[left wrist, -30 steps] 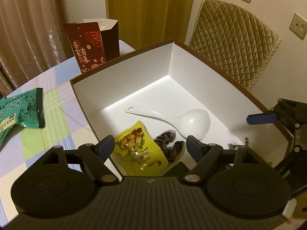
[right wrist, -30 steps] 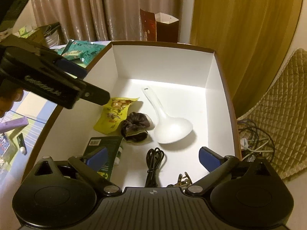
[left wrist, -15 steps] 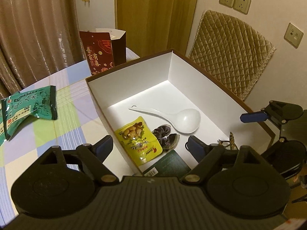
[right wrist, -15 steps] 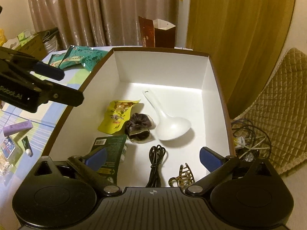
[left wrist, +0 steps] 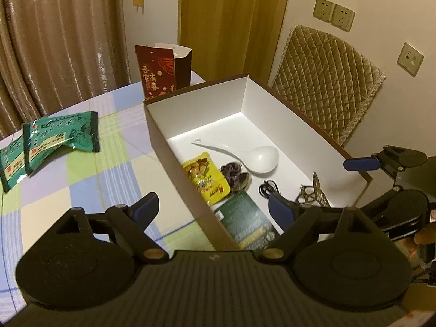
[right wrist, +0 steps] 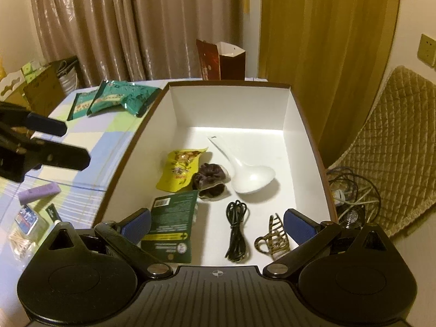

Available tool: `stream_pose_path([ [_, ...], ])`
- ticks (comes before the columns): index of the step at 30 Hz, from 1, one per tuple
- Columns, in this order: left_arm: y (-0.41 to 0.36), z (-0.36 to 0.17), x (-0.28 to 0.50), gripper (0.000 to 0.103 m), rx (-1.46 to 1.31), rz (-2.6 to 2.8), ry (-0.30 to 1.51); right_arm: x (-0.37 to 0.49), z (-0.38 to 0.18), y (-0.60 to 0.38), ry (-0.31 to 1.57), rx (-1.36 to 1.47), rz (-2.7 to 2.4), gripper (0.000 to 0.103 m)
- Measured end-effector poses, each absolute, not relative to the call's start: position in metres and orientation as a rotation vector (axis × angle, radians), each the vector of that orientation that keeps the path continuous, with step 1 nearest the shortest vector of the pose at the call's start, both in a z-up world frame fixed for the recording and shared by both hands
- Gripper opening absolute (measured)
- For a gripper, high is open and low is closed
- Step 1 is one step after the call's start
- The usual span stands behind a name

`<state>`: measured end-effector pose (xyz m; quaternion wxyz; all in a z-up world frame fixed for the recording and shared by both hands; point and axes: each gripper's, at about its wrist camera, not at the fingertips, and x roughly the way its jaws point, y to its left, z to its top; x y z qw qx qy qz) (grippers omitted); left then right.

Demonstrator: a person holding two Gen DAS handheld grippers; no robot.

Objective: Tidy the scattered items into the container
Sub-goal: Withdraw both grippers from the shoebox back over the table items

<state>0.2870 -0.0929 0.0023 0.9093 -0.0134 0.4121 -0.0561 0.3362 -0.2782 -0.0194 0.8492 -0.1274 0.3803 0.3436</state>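
A white box with a brown rim stands on the checked table. Inside lie a white spoon, a yellow snack packet, a dark scrunchie, a dark green packet, a black cable and a hair claw. Green snack bags lie on the table left of the box. My left gripper is open and empty over the box's near left wall. My right gripper is open and empty above the box's near end.
A red gift bag stands behind the box. A purple tube, a small blue packet and a black stick lie on the table at the left. A quilted chair and cables are to the right.
Both grippers have pulled back and up from the box. The left gripper has shifted left, now over the box's left wall and the table. The box contents have not moved.
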Motion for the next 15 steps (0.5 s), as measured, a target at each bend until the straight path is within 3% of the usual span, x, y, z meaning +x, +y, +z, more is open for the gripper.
stream_pose_path([
  [15, -0.068, 0.010, 0.196, 0.088, -0.097, -0.124, 0.827, 0.274, 0.000, -0.281, 0.770, -0.175, 0.672, 0.101],
])
